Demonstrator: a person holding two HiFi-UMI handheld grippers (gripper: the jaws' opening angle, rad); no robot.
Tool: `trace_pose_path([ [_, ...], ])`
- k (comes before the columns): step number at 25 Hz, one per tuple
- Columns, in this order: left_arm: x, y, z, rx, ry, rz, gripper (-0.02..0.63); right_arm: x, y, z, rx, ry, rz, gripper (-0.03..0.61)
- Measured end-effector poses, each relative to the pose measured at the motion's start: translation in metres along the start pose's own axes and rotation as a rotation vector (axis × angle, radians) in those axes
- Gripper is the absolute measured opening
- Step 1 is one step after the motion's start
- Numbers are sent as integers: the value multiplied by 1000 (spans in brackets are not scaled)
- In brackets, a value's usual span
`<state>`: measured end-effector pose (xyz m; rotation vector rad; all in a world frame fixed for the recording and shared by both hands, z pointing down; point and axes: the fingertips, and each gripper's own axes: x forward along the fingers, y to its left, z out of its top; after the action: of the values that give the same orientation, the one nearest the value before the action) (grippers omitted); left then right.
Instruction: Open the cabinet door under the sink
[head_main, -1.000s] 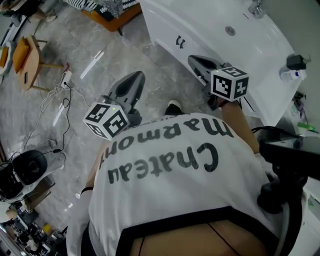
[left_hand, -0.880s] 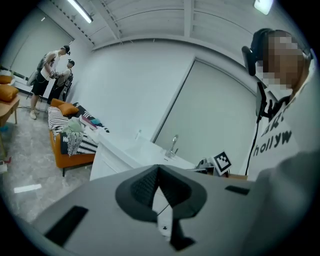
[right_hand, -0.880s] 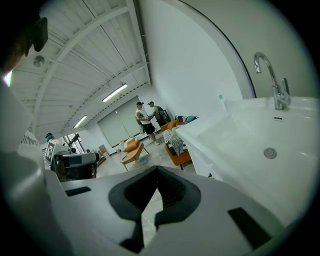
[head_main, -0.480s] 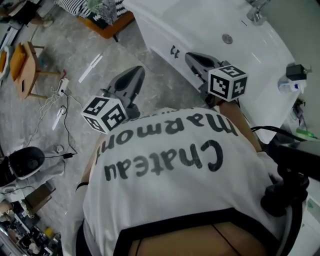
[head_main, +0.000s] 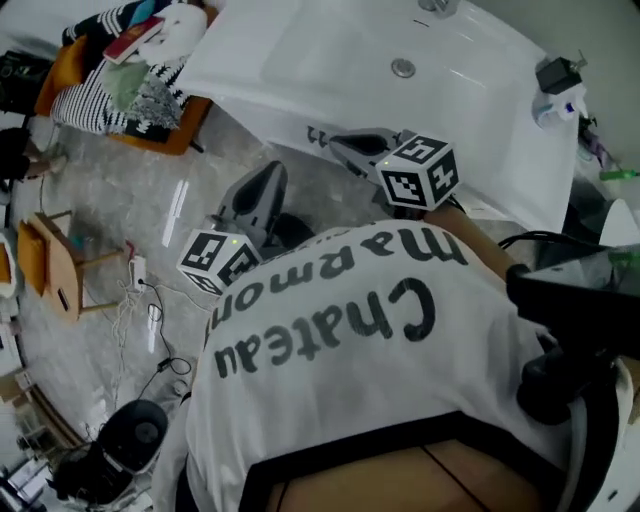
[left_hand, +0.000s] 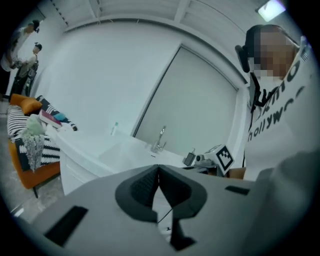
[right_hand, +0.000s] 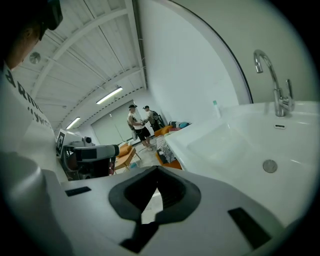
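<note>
Left gripper (head_main: 270, 172): fingers pressed together with nothing in them; it hangs over the floor (head_main: 160, 200) at about 11 o'clock in the head view.
Right gripper (head_main: 338, 143): fingers closed flat on each other and empty, with the tips near the handles at 12 o'clock.
Cabinet door (head_main: 280, 120): the white front under the sink's rim at 12 o'clock. It looks shut, and its pair of dark handles (head_main: 317, 133) is untouched.
Step in hand: probably the approach, as neither gripper has taken a handle yet.
Next move: likely part the right fingers, slip them round a handle, close, then draw the door outward.
Sink (head_main: 330, 50): its rim overhangs the handles, so room from above is tight.
Open room: bare floor from 9 to 11 o'clock leaves room for the door to swing.
Sofa (head_main: 175, 135): at 10 o'clock, well apart from the door.
</note>
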<state>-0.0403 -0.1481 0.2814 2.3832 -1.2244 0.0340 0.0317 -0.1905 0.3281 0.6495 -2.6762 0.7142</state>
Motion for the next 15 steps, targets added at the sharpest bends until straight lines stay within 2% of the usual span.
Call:
trace_pose_path([
  [2, 7, 3, -4, 0, 33, -32, 8, 1, -1, -4, 10, 15, -28, 6],
  [5, 26, 41, 19, 5, 105, -153, 8, 35, -8, 15, 69, 14, -112, 6],
  [7, 34, 54, 31, 42, 136, -230, 8, 52, -8, 21, 105, -4, -150, 6],
  [11, 45, 46, 22, 106, 180, -331, 8, 53, -8, 6, 155, -27, -195, 6],
  [15, 51, 37, 9, 134, 249, -406, 8, 53, -9, -6, 203, -52, -243, 6],
])
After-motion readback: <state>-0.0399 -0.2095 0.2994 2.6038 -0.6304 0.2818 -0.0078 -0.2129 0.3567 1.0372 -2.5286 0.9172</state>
